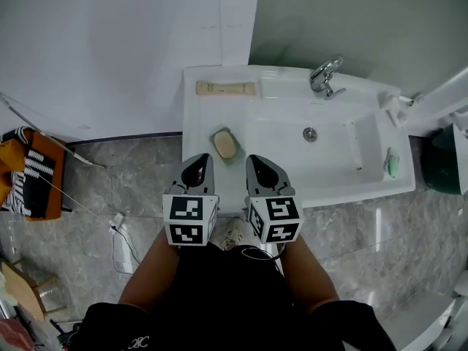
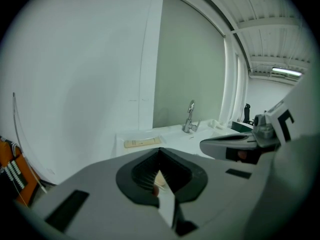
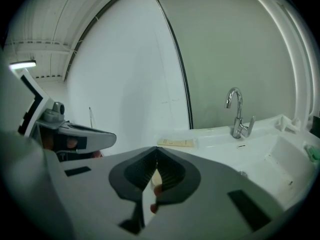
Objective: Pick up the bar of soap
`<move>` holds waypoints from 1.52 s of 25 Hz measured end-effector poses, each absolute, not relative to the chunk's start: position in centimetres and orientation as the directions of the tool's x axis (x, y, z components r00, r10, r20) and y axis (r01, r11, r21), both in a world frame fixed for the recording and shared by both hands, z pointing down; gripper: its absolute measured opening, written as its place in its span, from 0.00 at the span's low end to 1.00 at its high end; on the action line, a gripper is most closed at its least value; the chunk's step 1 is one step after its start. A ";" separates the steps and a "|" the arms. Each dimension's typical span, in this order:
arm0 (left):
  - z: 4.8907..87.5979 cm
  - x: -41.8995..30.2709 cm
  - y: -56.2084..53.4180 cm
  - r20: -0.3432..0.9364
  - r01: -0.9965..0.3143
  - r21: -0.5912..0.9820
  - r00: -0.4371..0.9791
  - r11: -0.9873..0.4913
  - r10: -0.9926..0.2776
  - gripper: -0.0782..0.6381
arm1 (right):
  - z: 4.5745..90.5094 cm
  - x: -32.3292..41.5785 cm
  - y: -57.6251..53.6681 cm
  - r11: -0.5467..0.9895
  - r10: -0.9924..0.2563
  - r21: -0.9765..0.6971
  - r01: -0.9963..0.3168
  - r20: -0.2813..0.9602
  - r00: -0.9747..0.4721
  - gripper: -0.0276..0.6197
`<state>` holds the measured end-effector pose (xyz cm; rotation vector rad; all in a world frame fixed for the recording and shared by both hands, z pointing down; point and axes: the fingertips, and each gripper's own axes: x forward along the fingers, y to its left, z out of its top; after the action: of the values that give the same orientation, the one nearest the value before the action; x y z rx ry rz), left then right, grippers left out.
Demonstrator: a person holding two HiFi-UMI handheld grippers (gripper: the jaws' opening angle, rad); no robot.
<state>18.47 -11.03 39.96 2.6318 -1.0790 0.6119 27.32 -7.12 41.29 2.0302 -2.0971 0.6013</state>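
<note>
The cream bar of soap (image 1: pixel 225 145) lies in a pale green dish on the left ledge of the white sink (image 1: pixel 292 189). Both grippers hover side by side over the sink's front edge, just short of the soap. My left gripper (image 1: pixel 197 161) is a little to the soap's near left, my right gripper (image 1: pixel 257 161) to its near right. The left gripper's (image 2: pixel 160 150) jaws meet at their tips with nothing held. The right gripper's (image 3: pixel 156 149) jaws also meet, empty. Each gripper view shows the other gripper beside it.
A beige tube (image 1: pixel 226 88) lies on the sink's back-left ledge. The chrome tap (image 1: pixel 325 75) stands at the back, the drain (image 1: pixel 310 133) in the basin. A small green item (image 1: pixel 391 163) rests on the right rim. An orange bag (image 1: pixel 33 174) sits on the floor, left.
</note>
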 end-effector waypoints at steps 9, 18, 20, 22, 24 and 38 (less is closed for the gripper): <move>40.3 17.4 -14.6 0.447 -0.706 0.114 0.665 -0.699 -0.598 0.11 | 43.6 26.0 -9.8 -0.012 -0.890 -0.148 -0.989 0.452 -0.057 0.05; 41.5 15.9 -16.7 0.448 -0.707 0.164 0.674 -0.688 -0.587 0.11 | 47.8 25.1 -12.3 0.010 -0.808 -0.197 -0.980 0.576 -0.124 0.11; 41.7 15.5 -17.2 0.451 -0.712 0.173 0.672 -0.681 -0.588 0.11 | 48.4 25.0 -12.9 0.012 -0.793 -0.196 -0.981 0.595 -0.129 0.12; 41.9 15.1 -17.7 0.451 -0.713 0.178 0.672 -0.678 -0.588 0.11 | 48.8 25.0 -13.5 0.006 -0.789 -0.208 -0.978 0.600 -0.133 0.14; 42.1 14.8 -18.0 0.450 -0.713 0.182 0.672 -0.677 -0.588 0.11 | 49.1 25.0 -13.9 -0.007 -0.785 -0.224 -0.975 0.605 -0.133 0.15; 43.4 11.9 -19.6 0.472 -0.735 0.207 0.653 -0.646 -0.592 0.11 | 52.3 24.8 -15.9 -0.037 -0.706 -0.212 -0.977 0.697 -0.124 0.31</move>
<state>11.89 -19.64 43.38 2.4917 -1.0473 0.5164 24.84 -15.90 52.27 1.7710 -1.8647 0.9667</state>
